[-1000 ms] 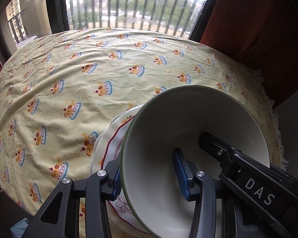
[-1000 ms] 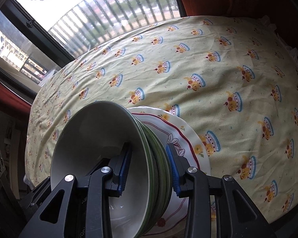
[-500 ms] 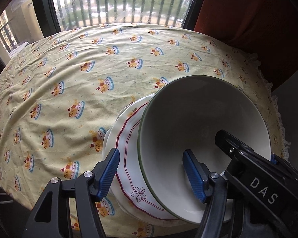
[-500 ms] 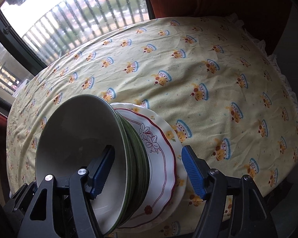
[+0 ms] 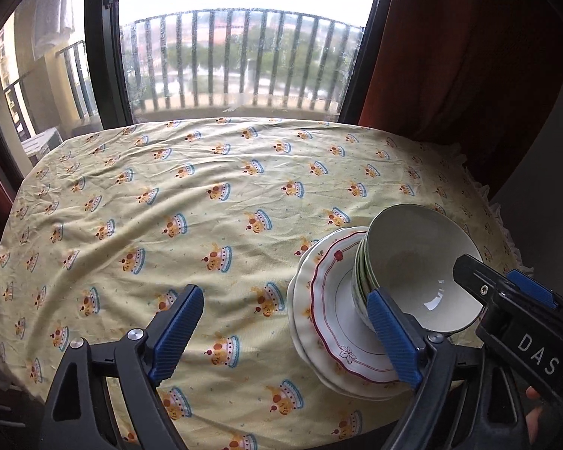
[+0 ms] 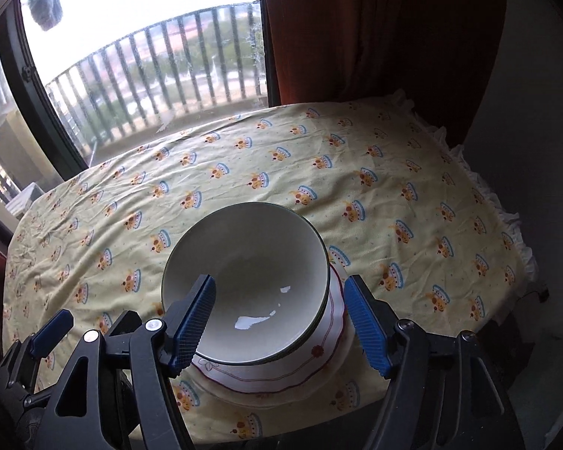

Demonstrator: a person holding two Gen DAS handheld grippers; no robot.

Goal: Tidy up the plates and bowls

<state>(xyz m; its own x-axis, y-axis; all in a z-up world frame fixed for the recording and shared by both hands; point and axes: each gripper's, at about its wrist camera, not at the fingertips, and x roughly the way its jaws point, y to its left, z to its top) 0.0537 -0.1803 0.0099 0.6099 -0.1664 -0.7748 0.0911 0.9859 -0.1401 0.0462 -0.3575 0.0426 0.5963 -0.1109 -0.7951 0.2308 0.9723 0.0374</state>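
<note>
Now both tongs point(image 5: 285, 332) point(image 6: 281, 322) gape level beside stacked bowls point(image 6: 251, 281).

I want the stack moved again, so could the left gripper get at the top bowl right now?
Probably yes. The left gripper is open, and its right finger is beside the top bowl stacked on the plates; the right gripper, open, straddles the near rim.

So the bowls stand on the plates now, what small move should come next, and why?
Probably draw both hand-held grippers back. The left hand-held gripper and right hand-held gripper are open, and the stacked bowls rest on the plates, near the table's front edge. Nothing else seems left to stack.
</note>
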